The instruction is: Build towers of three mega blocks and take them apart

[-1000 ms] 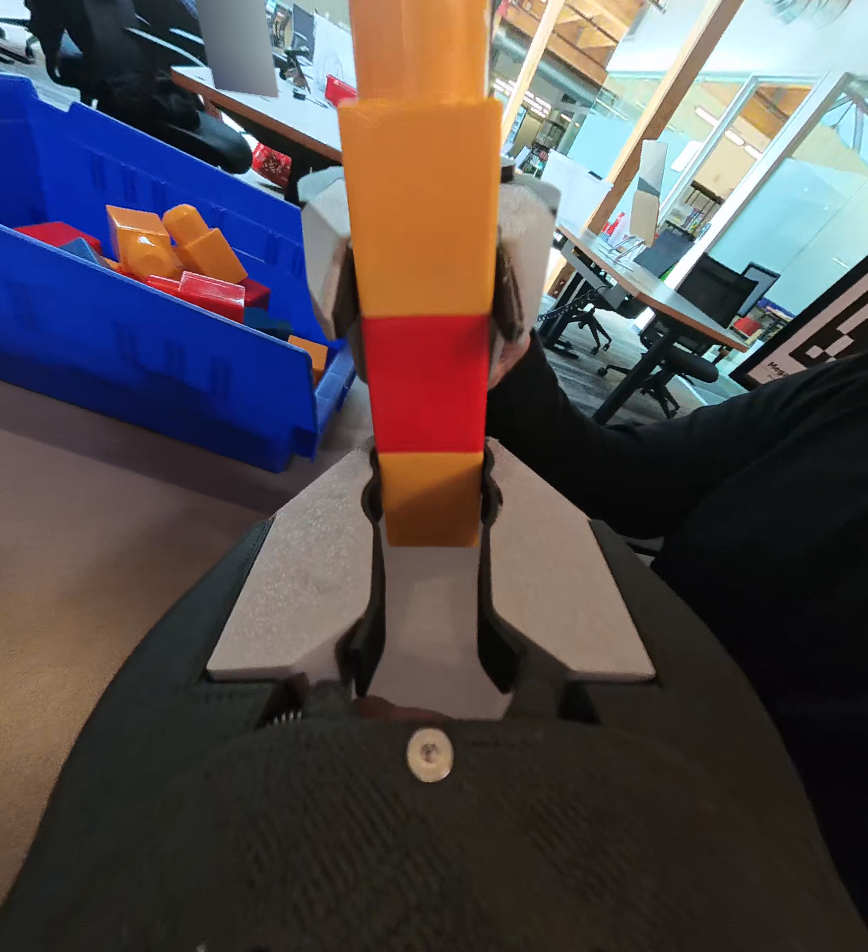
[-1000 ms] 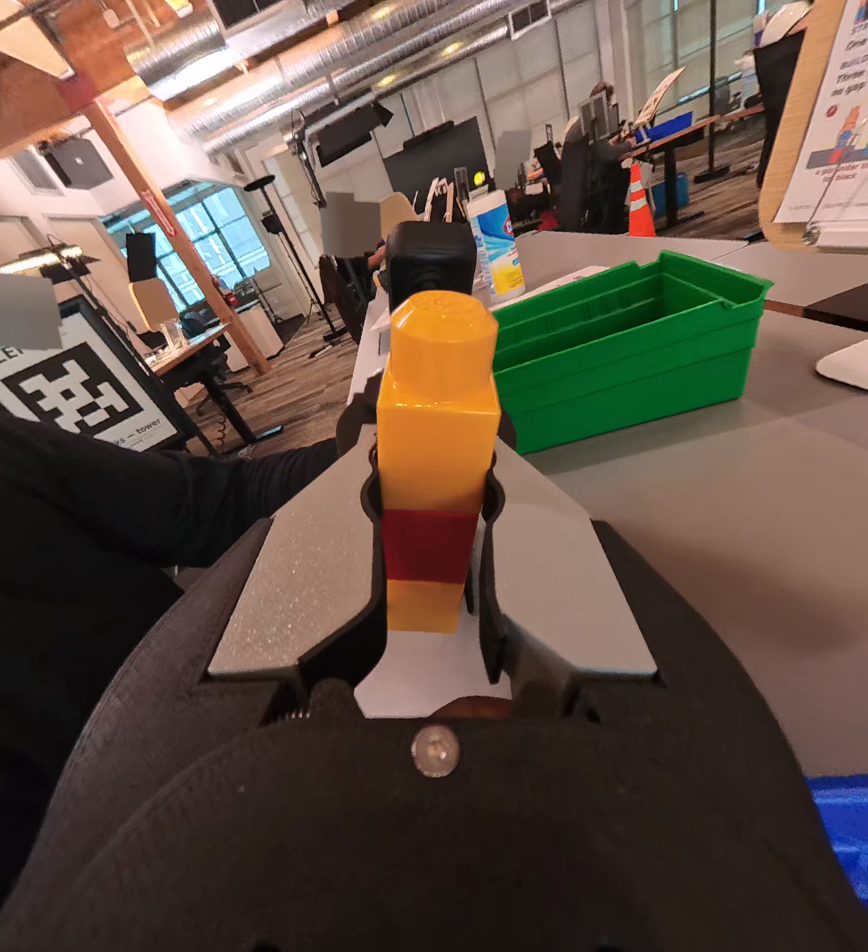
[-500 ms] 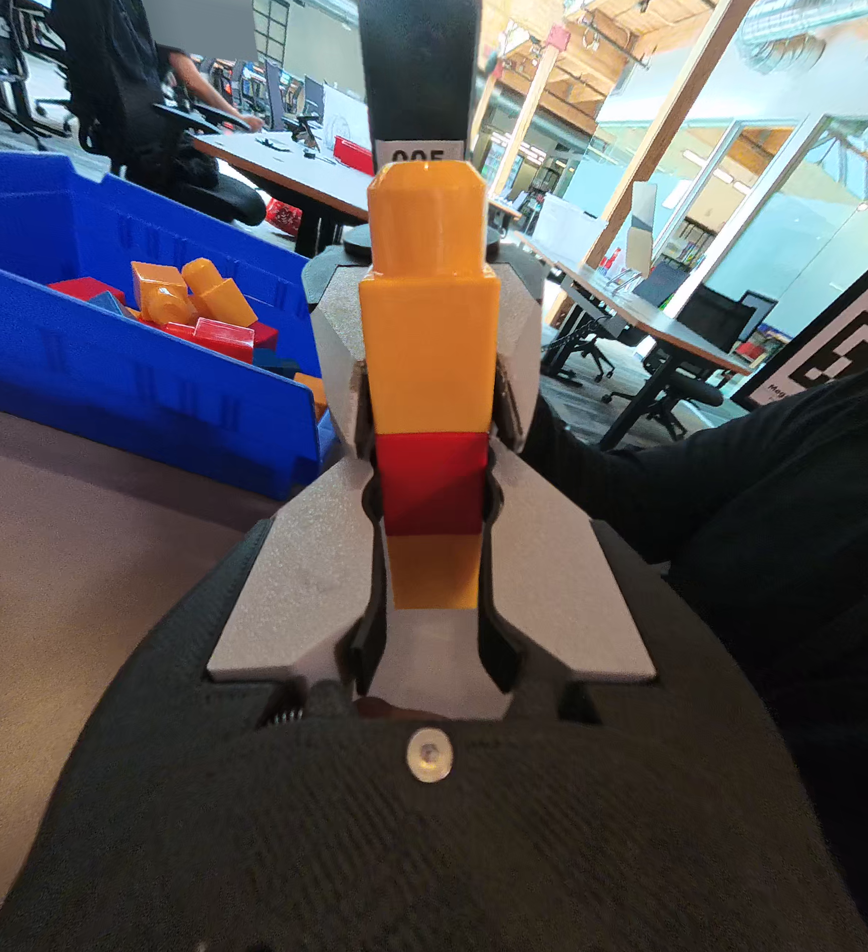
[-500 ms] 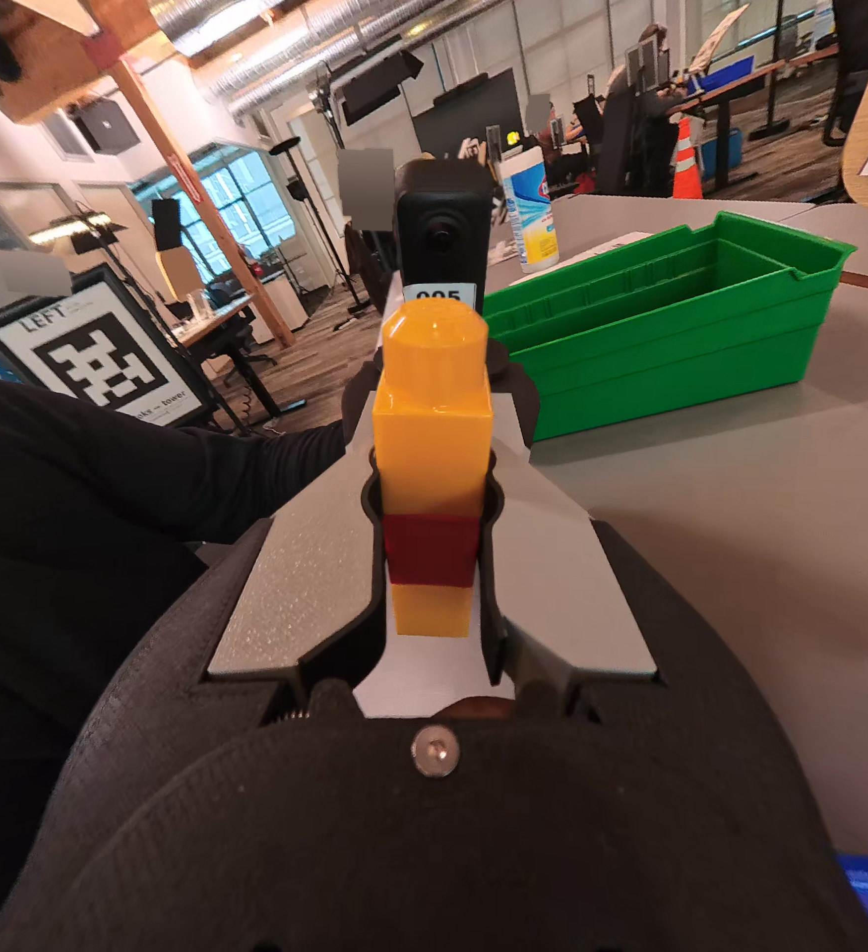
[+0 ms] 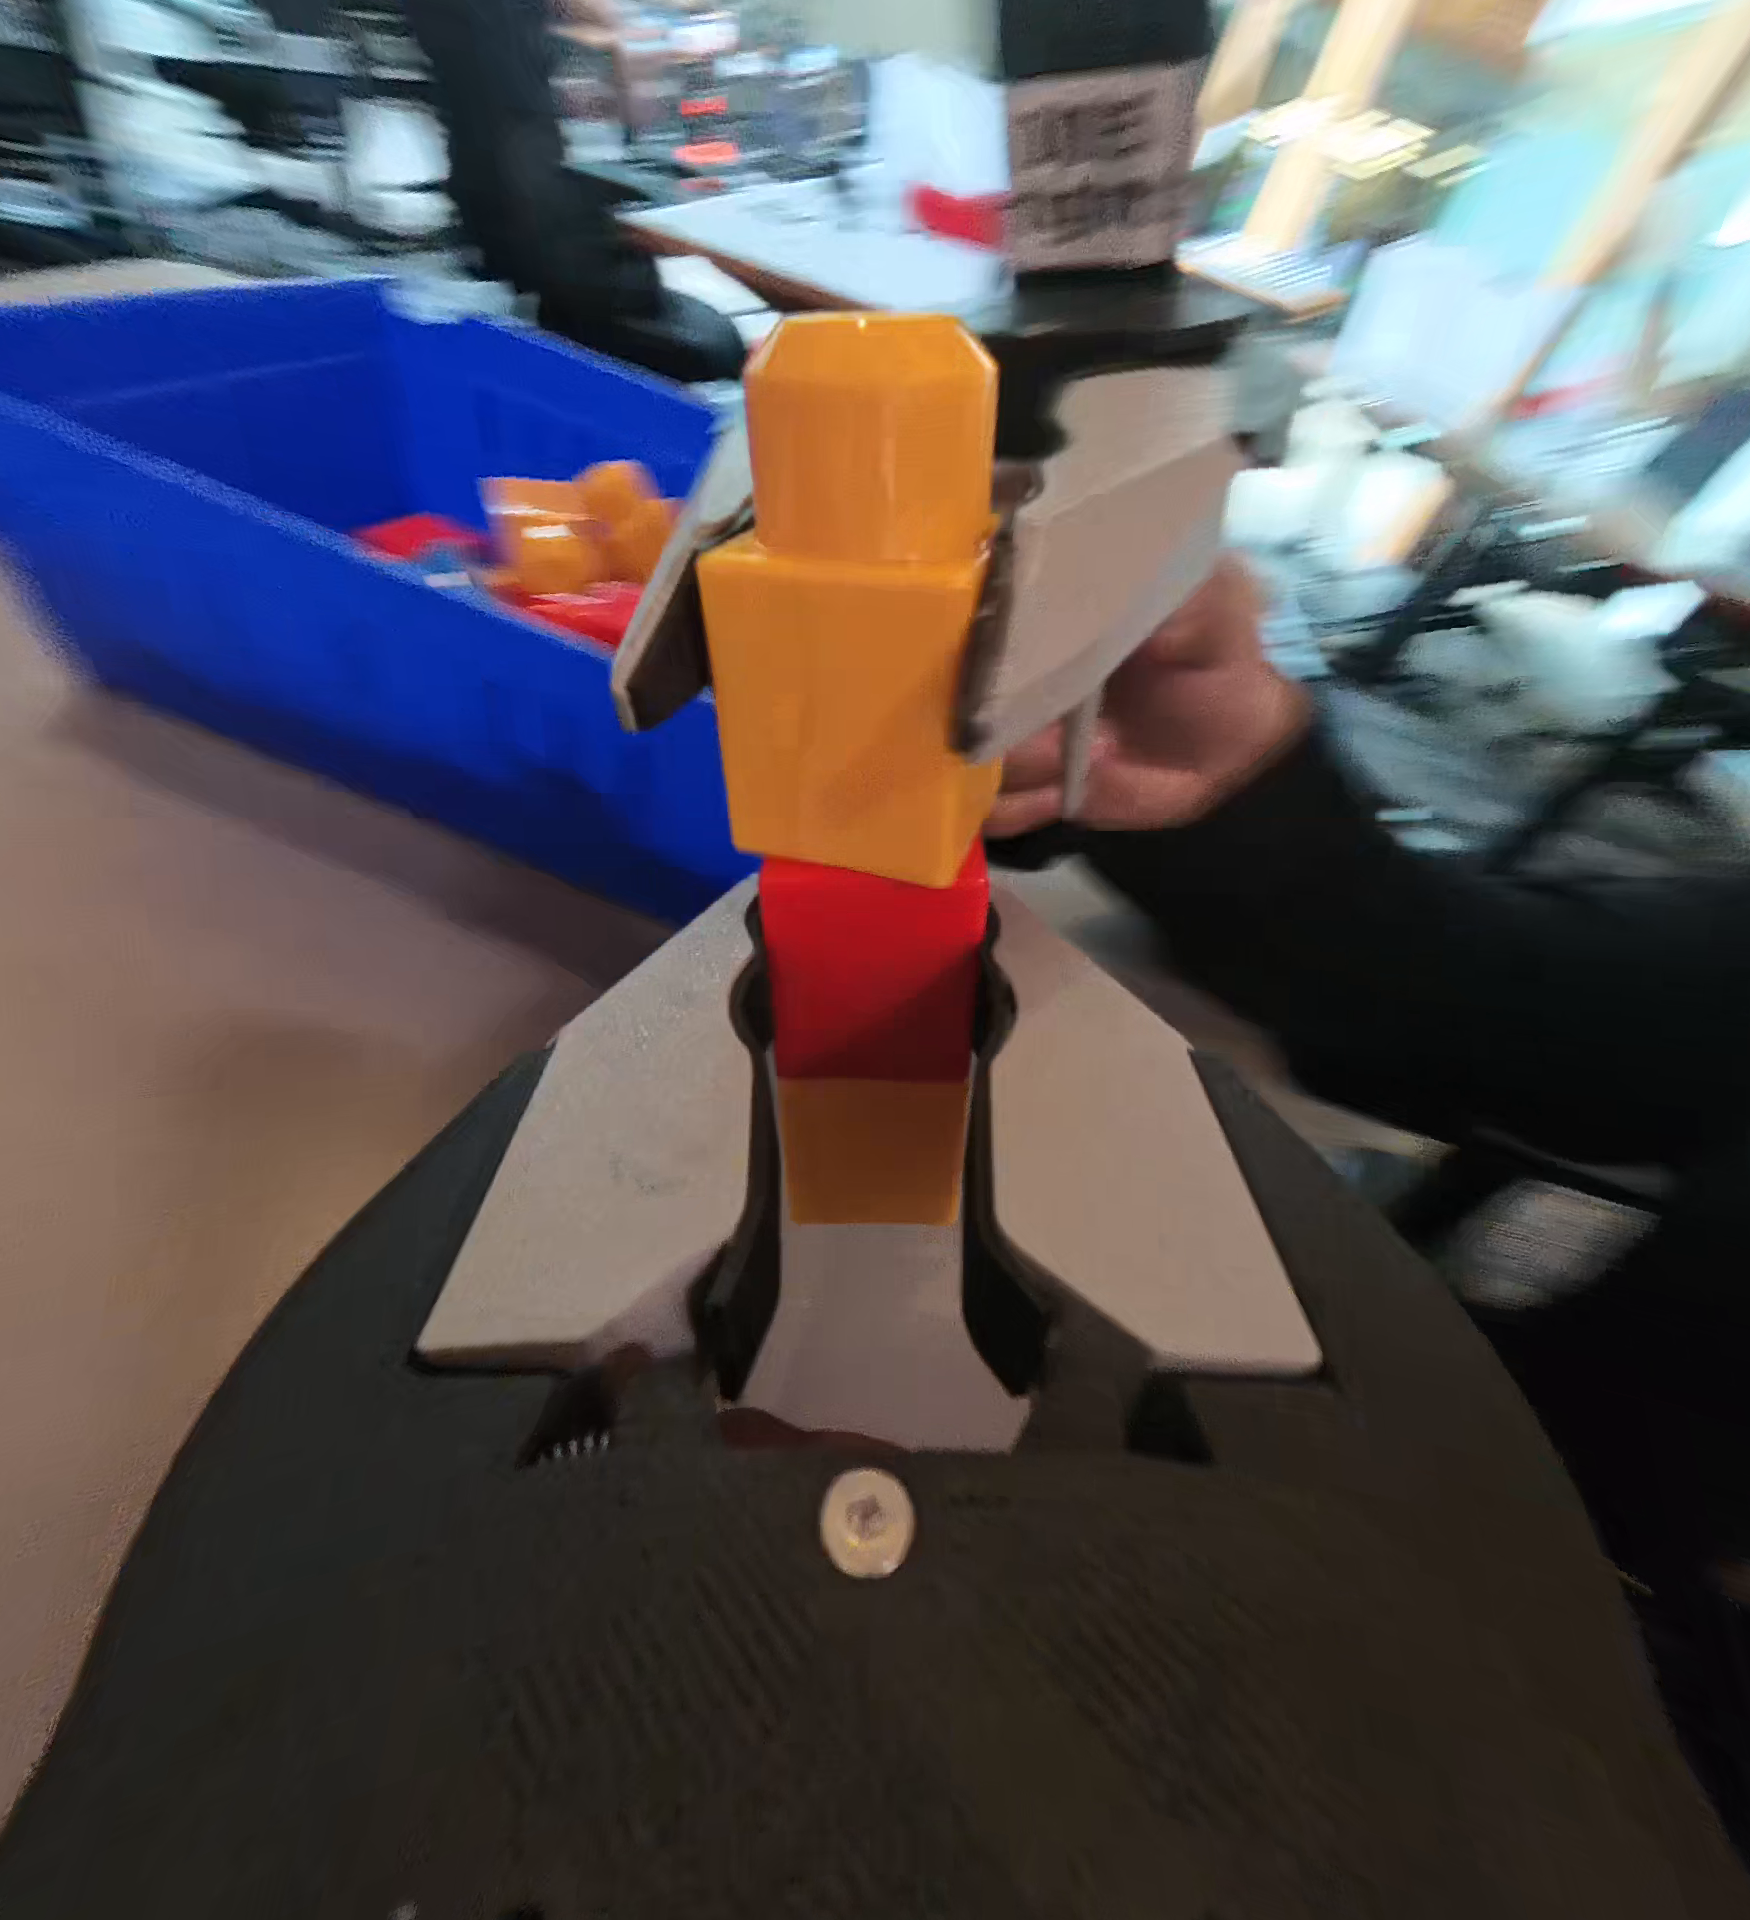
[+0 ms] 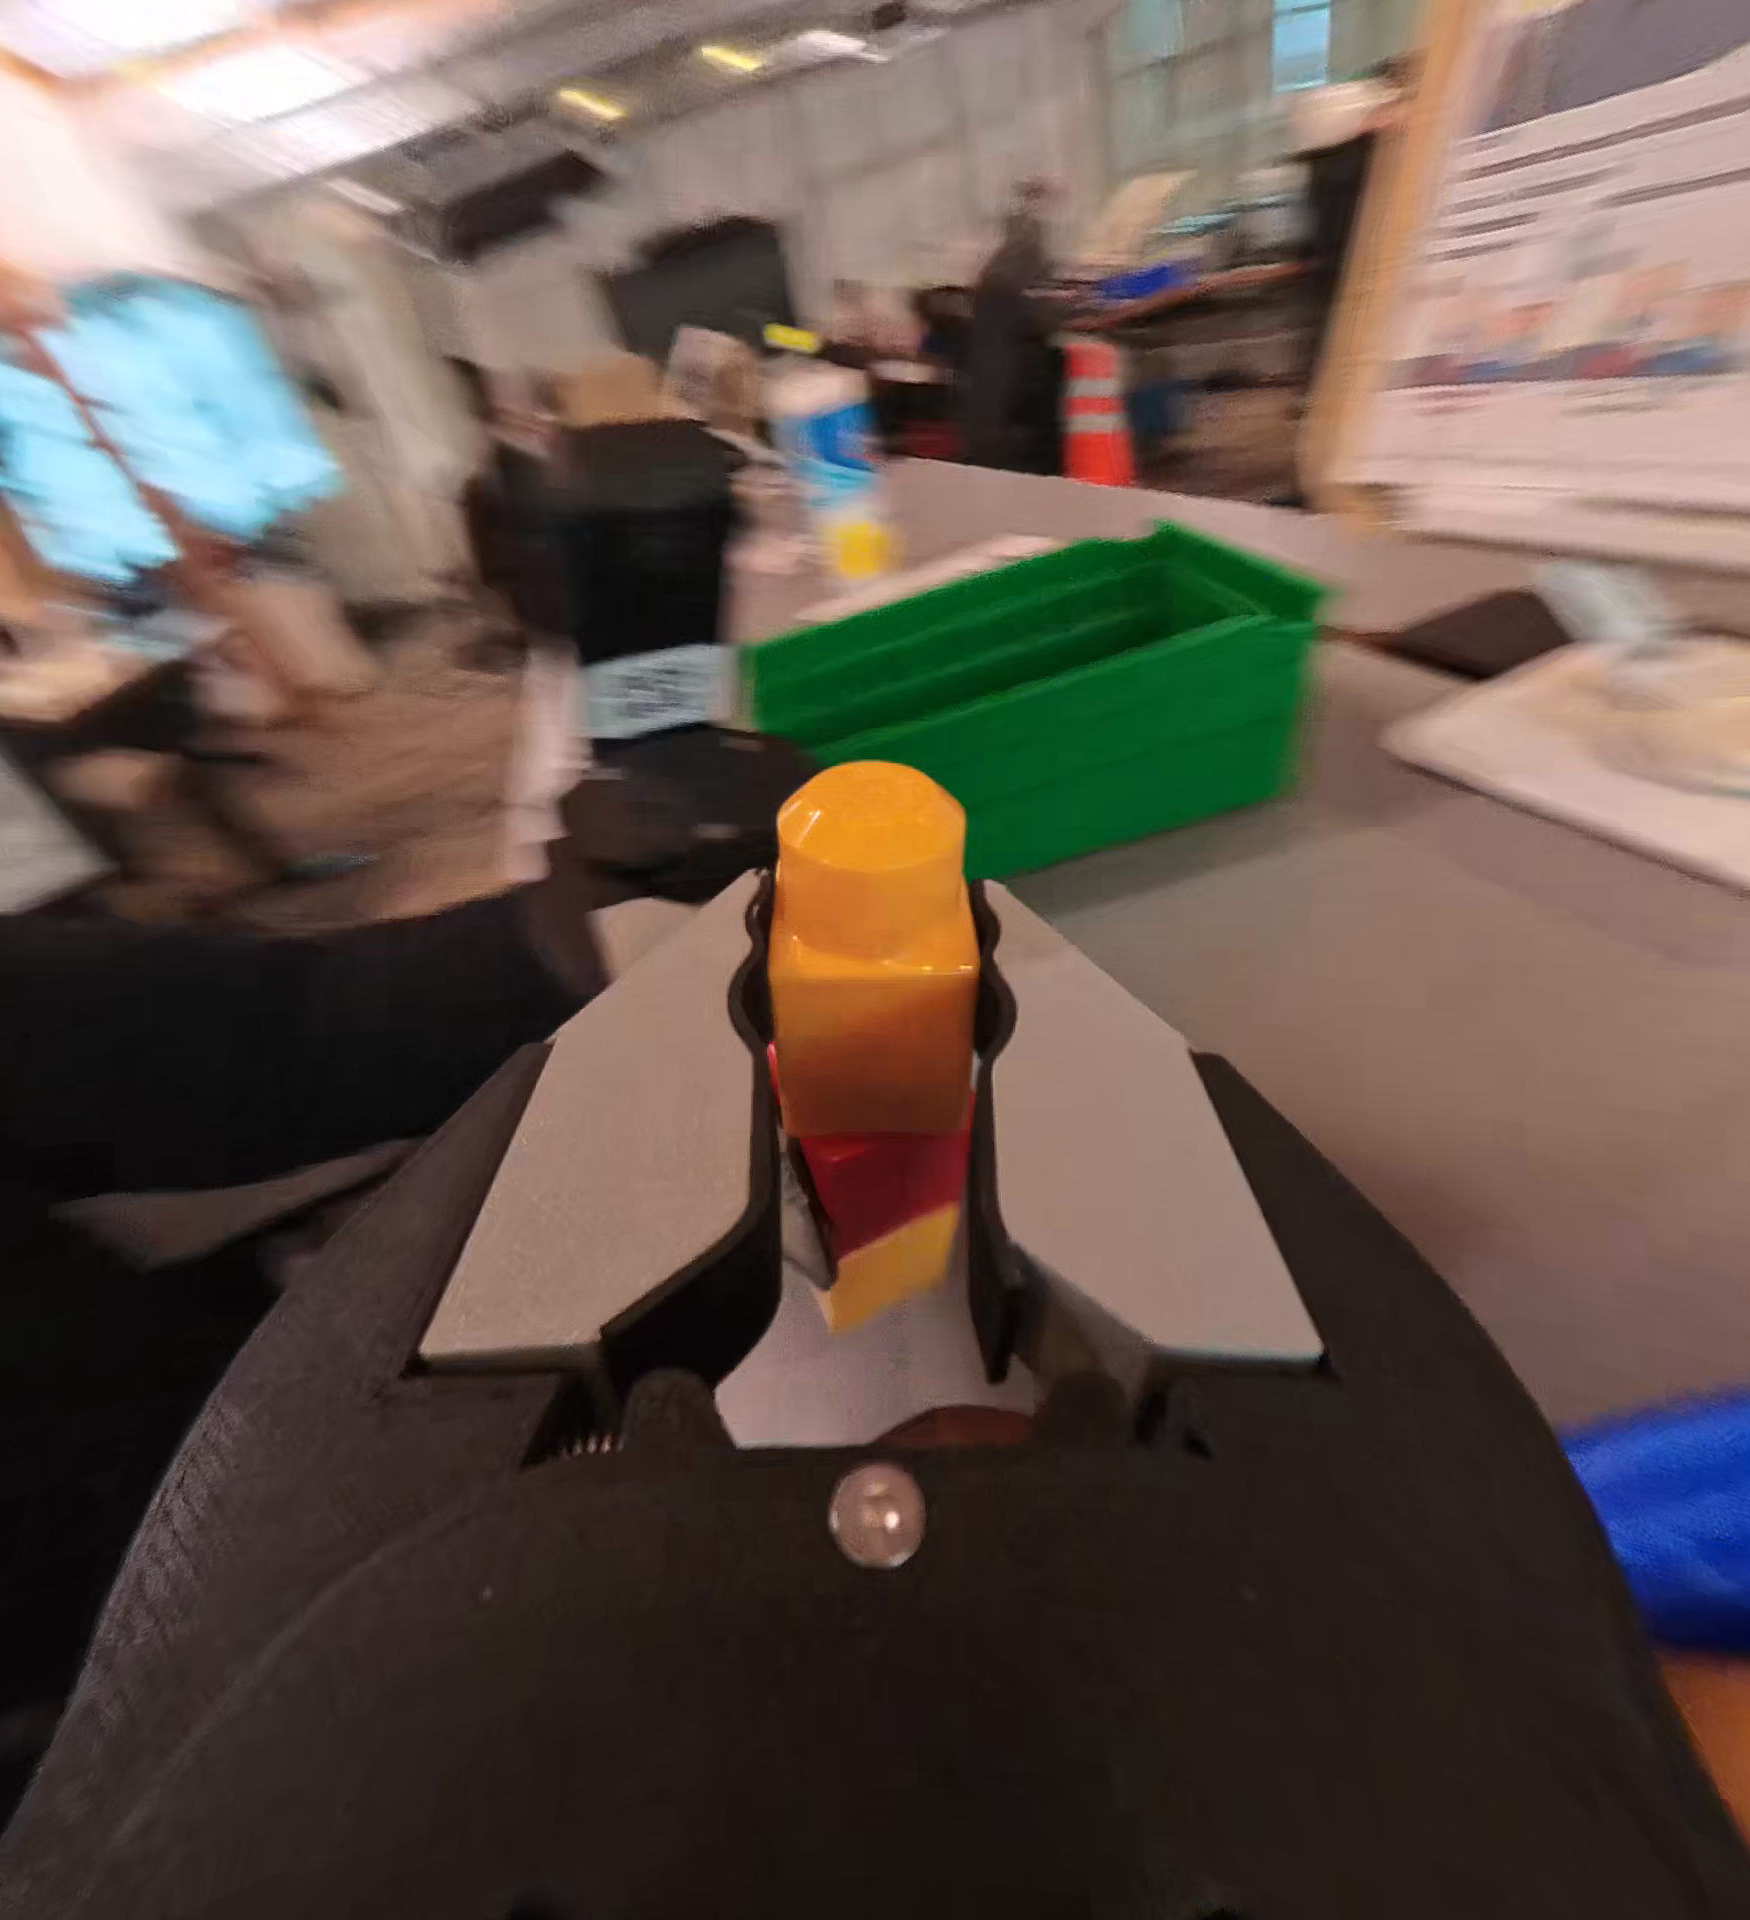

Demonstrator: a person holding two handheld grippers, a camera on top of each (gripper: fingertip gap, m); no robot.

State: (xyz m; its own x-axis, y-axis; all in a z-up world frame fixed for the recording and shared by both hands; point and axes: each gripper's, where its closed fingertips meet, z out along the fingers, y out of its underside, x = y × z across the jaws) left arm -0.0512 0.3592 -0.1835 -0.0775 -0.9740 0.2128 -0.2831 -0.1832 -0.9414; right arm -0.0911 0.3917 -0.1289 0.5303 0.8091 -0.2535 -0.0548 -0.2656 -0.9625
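Left claw (image 5: 871, 997): I clamp the red block (image 5: 871, 966), bottom orange block (image 5: 871, 1148) below.
Right claw (image 6: 871, 997): I clamp the top orange block (image 6: 871, 997).
Progress: tower built; taking apart begun, two joints left.
Change: top block, straight before, now tilts off the red.
Bins: blue bin (image 5: 227, 582), green bin (image 6: 1058, 707) on table.

The bench (image 5: 175, 1091) was a plain grey-tan surface. A blue bin (image 5: 258, 582) stood on it at the left wrist view's far left, with loose red and orange blocks (image 5: 580, 551) inside. In the right wrist view a green bin (image 6: 1047, 707) stood farther back on the bench, and a blurred white tray-like thing (image 6: 1619, 748) lay to its right.
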